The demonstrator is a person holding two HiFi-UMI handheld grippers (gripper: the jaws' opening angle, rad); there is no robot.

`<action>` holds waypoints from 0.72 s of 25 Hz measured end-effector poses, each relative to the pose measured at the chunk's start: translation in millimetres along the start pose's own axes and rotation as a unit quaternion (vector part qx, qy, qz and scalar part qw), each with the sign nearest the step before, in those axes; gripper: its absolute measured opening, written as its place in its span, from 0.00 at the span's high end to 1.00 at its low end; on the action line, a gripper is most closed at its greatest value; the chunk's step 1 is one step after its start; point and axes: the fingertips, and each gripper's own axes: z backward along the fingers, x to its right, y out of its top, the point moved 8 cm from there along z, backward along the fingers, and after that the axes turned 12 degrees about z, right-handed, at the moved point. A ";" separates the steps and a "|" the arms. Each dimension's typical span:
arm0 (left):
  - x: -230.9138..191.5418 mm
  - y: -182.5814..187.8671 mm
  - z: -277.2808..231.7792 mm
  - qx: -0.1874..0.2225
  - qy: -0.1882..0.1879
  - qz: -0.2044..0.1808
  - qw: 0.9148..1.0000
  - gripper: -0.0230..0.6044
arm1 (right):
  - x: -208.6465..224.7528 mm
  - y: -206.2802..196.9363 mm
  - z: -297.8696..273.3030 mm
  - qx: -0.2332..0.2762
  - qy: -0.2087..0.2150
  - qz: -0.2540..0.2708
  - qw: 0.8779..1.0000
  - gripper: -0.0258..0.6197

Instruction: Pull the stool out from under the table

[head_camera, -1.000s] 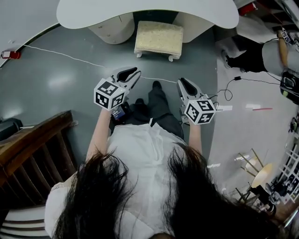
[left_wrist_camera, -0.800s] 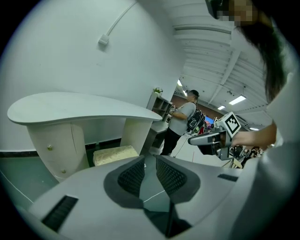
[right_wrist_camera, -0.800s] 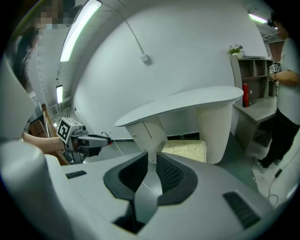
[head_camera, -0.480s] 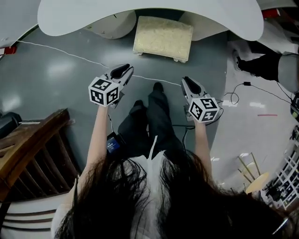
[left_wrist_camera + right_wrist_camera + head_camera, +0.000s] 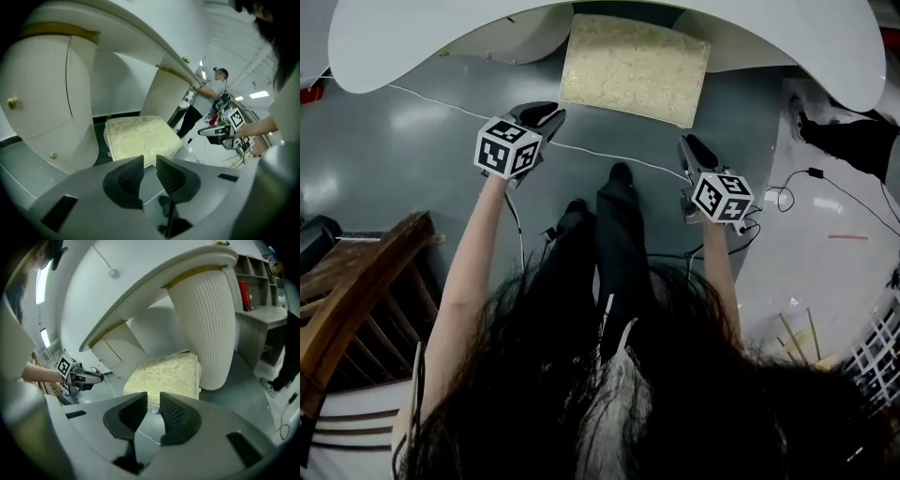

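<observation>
The stool [image 5: 635, 67] has a pale cream patterned cushion and sits partly under the white table [image 5: 412, 42], between its two rounded pedestals. The cushion also fills the middle of the left gripper view [image 5: 138, 140] and the right gripper view [image 5: 166, 375]. My left gripper [image 5: 546, 114] hovers just short of the stool's near left corner, shut with nothing held. My right gripper [image 5: 692, 150] hangs near the stool's near right corner, also shut and empty. Neither gripper touches the stool.
A thin white cable [image 5: 450, 105] runs across the grey floor in front of the stool. A dark wooden chair [image 5: 356, 291] stands at the left. Black cables [image 5: 811, 178] lie on the floor at the right, where another person [image 5: 853, 141] stands.
Both grippers have moved forward toward the stool, which now looks larger and closer. The jaws stayed shut.
</observation>
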 end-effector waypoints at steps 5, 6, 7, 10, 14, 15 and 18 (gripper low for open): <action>-30.8 -4.0 -38.9 -0.046 -0.003 0.014 0.999 0.80 | 41.9 -8.6 -24.2 -0.011 -0.005 -0.020 1.000 0.85; -37.0 -4.8 -46.0 -0.043 -0.011 0.038 0.998 0.70 | 49.0 -10.4 -29.5 -0.016 -0.001 -0.023 1.000 0.85; -43.0 -5.7 -52.3 -0.039 -0.019 0.066 0.997 0.63 | 56.0 -12.5 -34.9 -0.020 0.004 -0.026 0.999 0.85; -58.7 -9.3 -67.3 -0.024 -0.030 0.136 0.990 0.61 | 77.1 -16.9 -49.6 -0.028 0.019 -0.037 0.999 0.85; -73.6 -14.7 -83.0 -0.037 -0.029 0.164 0.985 0.53 | 96.5 -20.7 -69.1 -0.047 0.035 -0.061 0.996 0.60; -76.9 -16.8 -85.5 -0.040 -0.030 0.171 0.984 0.51 | 99.1 -22.0 -73.6 -0.054 0.036 -0.064 0.996 0.59; -89.0 -22.9 -92.6 -0.047 -0.028 0.188 0.981 0.47 | 106.2 -25.4 -85.6 -0.076 0.033 -0.059 0.995 0.56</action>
